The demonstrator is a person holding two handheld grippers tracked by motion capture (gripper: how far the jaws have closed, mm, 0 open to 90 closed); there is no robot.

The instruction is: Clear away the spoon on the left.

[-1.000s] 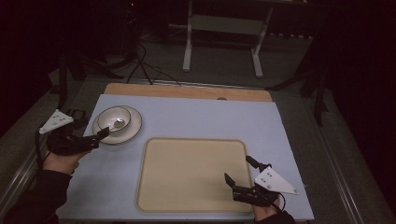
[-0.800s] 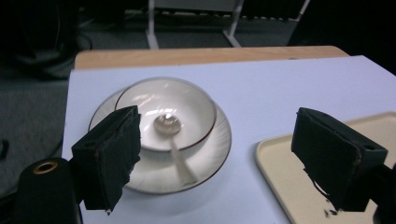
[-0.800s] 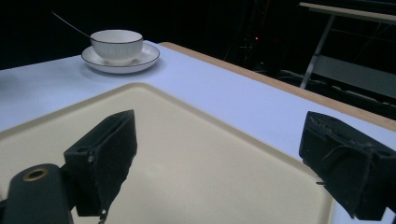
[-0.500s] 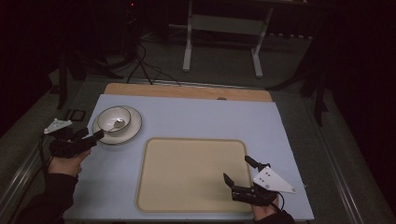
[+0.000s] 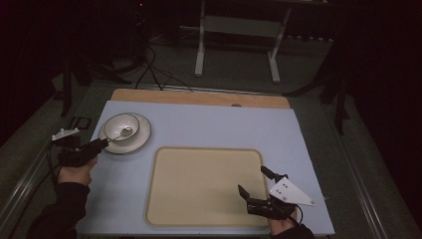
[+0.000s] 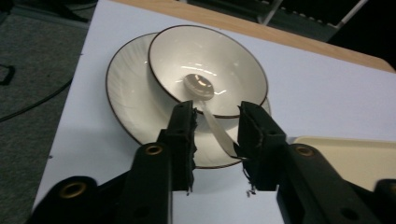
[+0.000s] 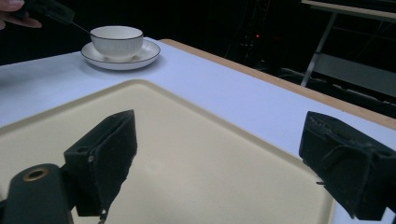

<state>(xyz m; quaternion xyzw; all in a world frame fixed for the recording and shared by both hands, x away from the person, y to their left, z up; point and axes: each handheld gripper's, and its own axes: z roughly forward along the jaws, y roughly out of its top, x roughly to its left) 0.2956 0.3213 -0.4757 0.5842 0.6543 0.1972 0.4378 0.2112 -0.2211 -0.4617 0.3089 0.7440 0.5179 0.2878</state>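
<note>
A white bowl [image 5: 119, 123] with a dark rim sits on a white saucer [image 5: 143, 134] at the table's left. In the bowl lies a spoon [image 6: 200, 87], its handle sticking out over the rim toward me. My left gripper [image 6: 215, 112] is open with a jaw on either side of that handle, the right jaw nearly touching its end. In the high view the left gripper [image 5: 102, 144] meets the saucer's near-left edge. My right gripper [image 5: 252, 180] stands wide open above the near right corner of the beige tray [image 5: 199, 199], nothing between its jaws [image 7: 219, 126].
The table [image 5: 224, 124] has a pale blue top with a wooden strip [image 5: 199, 97] along its far edge. Beyond it are a metal stand [image 5: 236, 45] and cables on the floor. The bowl [image 7: 116, 39] and saucer [image 7: 144, 53] appear far off in the right gripper view.
The left hand has drawn slightly back and turned a little, its jaws staying at the saucer's edge. The right gripper has barely moved.
</note>
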